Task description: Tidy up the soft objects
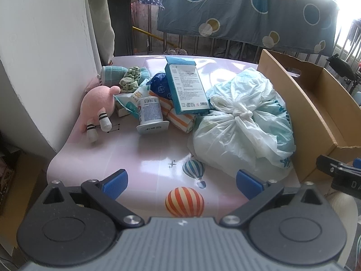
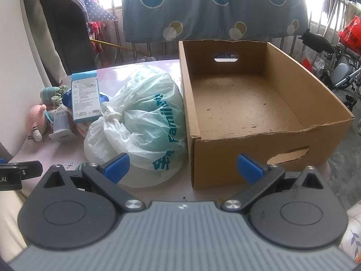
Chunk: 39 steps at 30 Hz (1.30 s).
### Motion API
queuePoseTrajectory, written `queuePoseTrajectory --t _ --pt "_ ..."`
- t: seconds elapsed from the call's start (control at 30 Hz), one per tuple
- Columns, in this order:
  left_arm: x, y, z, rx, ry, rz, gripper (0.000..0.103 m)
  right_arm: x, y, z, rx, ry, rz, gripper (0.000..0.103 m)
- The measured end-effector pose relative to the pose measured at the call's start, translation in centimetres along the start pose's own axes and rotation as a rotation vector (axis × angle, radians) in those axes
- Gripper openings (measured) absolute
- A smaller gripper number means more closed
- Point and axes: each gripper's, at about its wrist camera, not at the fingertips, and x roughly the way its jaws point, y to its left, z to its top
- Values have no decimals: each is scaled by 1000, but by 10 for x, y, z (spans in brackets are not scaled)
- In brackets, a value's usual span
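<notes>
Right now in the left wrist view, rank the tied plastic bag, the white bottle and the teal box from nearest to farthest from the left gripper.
1. Tied plastic bag, right, beside the cardboard box.
2. White bottle, centre, lying down.
3. Teal box, behind, propped on the pile.
The left gripper is open.

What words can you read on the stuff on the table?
"Famil": knotted plastic bag, in teal letters; the rest is creased, and the big characters below are unclear.
Blue box: print too small to read.
White bottle: label and barcode too blurred.
Wipes pack: letters unclear.
Cardboard box: no text.
</notes>
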Motion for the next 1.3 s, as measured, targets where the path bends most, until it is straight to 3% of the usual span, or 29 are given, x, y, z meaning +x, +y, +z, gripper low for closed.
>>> queuePoseTrajectory --t 1.3 --pt "-1 1 1 -4 -2 -4 102 1 1 1 1 6 -13 102"
